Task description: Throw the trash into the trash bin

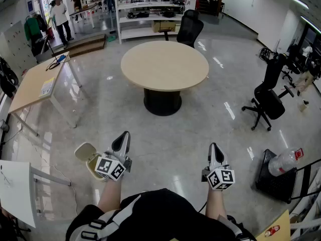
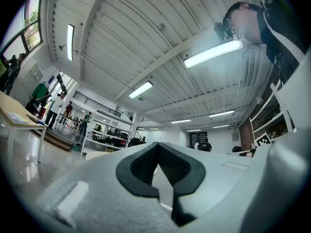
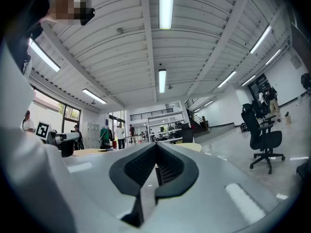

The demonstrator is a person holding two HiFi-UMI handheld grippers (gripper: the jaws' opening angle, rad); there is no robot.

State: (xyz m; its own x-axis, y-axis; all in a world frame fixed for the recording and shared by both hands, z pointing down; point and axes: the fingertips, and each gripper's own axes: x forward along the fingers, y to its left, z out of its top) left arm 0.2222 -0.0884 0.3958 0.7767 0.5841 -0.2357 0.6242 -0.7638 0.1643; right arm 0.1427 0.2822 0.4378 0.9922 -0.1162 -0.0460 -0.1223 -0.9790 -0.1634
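Nothing grabbed yet: left tongs (image 1: 123,135) and right tongs (image 1: 214,147) are both pressed together, empty. Trash bin (image 1: 84,153) sits open beside the left. Bottle (image 1: 284,161) off right is probably the trash, so fetch that next.

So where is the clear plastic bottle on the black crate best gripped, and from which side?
Grip the clear plastic bottle around its mid-body, jaws across its width, probably coming from above: it lies on its side atop the black crate, so its long rounded flank faces up, unobstructed.
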